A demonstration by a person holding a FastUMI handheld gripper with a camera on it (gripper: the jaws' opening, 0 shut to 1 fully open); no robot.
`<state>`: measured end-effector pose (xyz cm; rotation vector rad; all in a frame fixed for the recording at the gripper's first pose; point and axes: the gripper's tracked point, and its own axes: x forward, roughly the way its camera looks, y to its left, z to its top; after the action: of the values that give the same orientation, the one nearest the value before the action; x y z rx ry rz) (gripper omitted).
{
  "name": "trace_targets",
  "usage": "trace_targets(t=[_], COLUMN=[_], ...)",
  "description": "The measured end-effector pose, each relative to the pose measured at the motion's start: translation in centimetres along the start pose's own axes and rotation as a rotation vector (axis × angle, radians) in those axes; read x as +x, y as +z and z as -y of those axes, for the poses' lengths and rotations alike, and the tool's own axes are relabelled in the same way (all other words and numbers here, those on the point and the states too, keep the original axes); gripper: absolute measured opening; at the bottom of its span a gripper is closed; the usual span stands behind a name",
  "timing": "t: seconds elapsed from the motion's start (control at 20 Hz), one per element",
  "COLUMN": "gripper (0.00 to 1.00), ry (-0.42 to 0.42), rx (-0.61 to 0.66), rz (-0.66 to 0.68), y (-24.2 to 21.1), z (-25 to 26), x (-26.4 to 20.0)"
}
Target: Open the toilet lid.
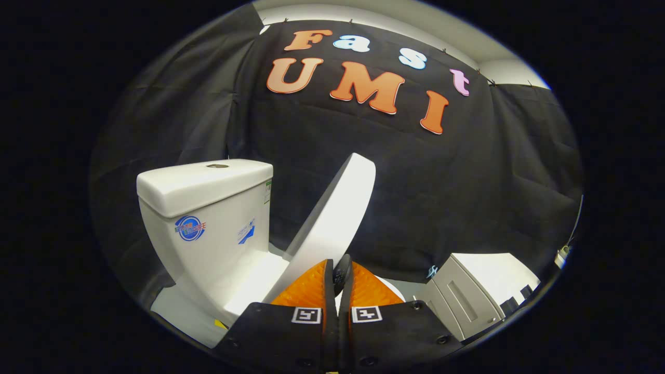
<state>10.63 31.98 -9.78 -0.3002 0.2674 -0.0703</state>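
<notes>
Here, the gripper (340,272) has its fingers pressed together beneath the raised, rigid, slick toilet lid (335,213); I'd push its underside.

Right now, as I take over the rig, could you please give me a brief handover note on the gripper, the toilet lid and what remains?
Gripper: fingers close together with only a thin gap, their tips at the lower edge of the toilet lid; whether they pinch it I cannot tell.
Lid: raised partway, tilted back toward the tank but not resting against it.
Tank stands beyond the fingers, on the side of the left one; a grey cabinet stands off the right one.
Done: lid lifted off the bowl.
Left: probably push the lid further back until it leans on the tank, then withdraw.
</notes>
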Motion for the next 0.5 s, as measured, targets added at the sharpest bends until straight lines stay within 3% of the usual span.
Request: trace_targets(t=[0.5], gripper=[0.08], ry=[0.032], rx=[-0.09], rz=[0.035], y=[2.0], z=[-4.4], x=[-0.5])
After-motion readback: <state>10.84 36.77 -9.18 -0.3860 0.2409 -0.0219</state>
